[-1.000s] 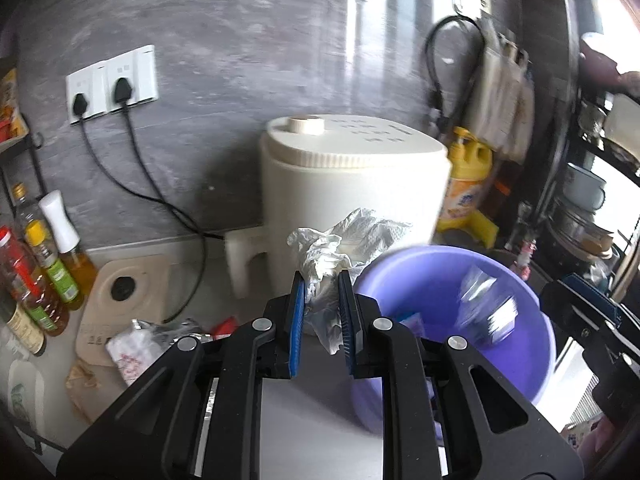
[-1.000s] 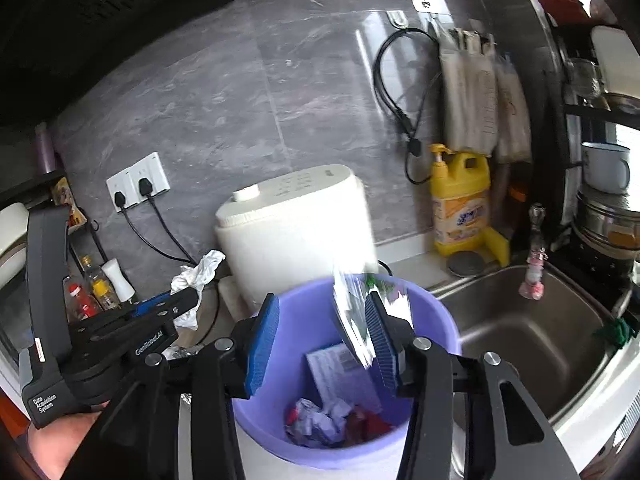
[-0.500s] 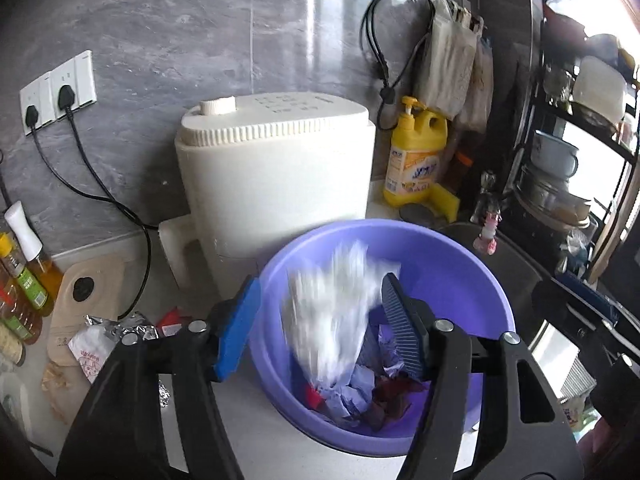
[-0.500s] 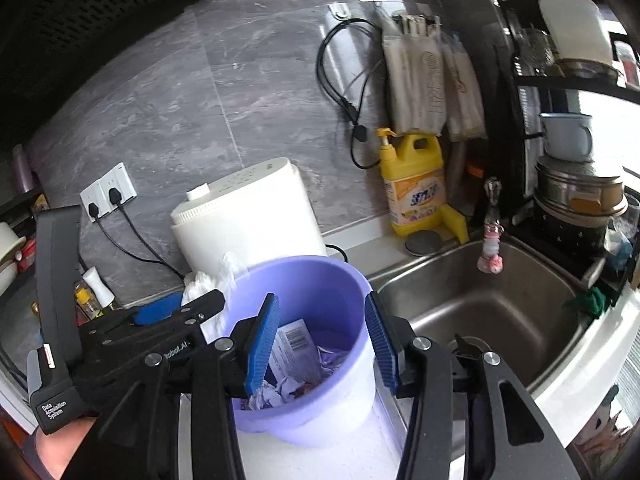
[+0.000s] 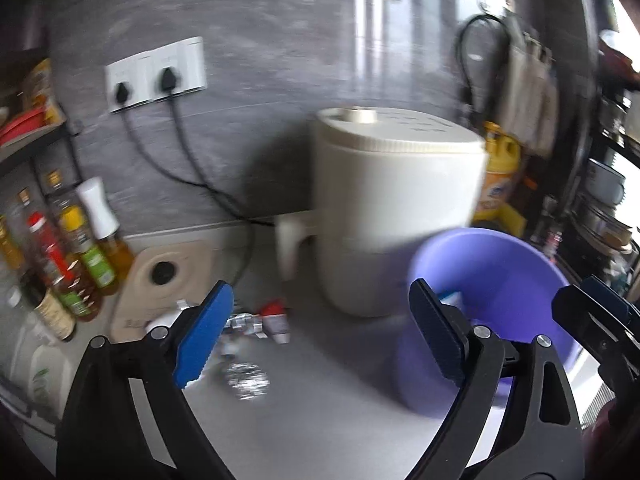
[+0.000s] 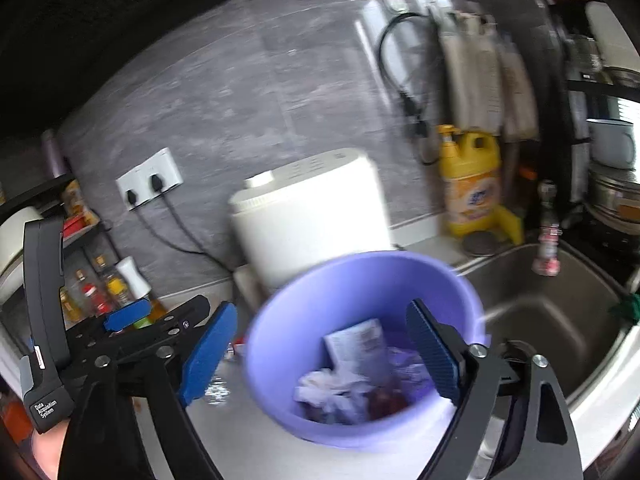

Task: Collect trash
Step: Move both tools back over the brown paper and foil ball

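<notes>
A purple basin stands on the grey counter and holds crumpled white tissue, a printed paper packet and other scraps. It also shows at the right of the left wrist view. My left gripper is open and empty, left of the basin, above the counter. A crumpled foil ball and a small red-and-white wrapper lie on the counter in front of it. My right gripper is open and empty, over the basin. The left gripper's body shows at the left of the right wrist view.
A cream appliance stands behind the basin, plugged into wall sockets. Sauce bottles and a beige board are at the left. A yellow detergent bottle and a steel sink are at the right.
The left gripper has let the white tissue drop into the basin, opened wider and swung left toward the counter trash. The right gripper stays open over the basin. Both views are blurred by motion.
</notes>
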`<state>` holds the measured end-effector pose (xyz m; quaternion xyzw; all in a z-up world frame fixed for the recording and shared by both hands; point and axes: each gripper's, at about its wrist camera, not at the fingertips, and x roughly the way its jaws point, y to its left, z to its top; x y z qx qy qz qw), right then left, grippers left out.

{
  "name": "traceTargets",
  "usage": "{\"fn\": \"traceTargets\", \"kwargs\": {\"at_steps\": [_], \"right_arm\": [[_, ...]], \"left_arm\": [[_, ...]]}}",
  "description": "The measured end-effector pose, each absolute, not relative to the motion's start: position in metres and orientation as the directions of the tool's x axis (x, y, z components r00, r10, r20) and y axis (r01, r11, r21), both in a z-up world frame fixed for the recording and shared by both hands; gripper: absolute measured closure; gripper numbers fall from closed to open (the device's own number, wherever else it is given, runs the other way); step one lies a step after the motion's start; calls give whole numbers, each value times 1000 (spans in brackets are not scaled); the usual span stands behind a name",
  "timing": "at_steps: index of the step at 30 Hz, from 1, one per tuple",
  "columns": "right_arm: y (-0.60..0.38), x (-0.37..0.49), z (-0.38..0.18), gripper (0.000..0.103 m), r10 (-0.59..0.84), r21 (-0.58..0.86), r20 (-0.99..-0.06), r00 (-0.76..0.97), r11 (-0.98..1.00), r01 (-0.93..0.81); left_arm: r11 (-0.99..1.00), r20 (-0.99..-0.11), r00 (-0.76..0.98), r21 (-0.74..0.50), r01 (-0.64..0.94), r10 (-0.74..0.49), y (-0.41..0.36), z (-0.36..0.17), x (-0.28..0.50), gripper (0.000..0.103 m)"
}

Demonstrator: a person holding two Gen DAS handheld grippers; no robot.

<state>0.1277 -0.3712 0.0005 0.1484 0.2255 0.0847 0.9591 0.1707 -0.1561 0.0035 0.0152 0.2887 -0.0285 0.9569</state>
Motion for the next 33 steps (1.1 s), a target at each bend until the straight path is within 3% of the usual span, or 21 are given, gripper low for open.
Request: {"fn": "traceTargets", "kwargs": {"at_steps": [16,28,33], "right_arm": [[-260,156,0,15,440,318,-410,799,890,-327],[-196,177,-32,28,518,303,-494,699,856,-420],[-177,183,-50,31,531,279,-536,656,845,-456]], "left_arm": [[977,-572,799,16,-214,184,-28,-3,149,13],[938,-617,742,-19,-346,261,36,-32,139,13],[925,-655,706,-28,-378,269,55,-48,138,22]]}}
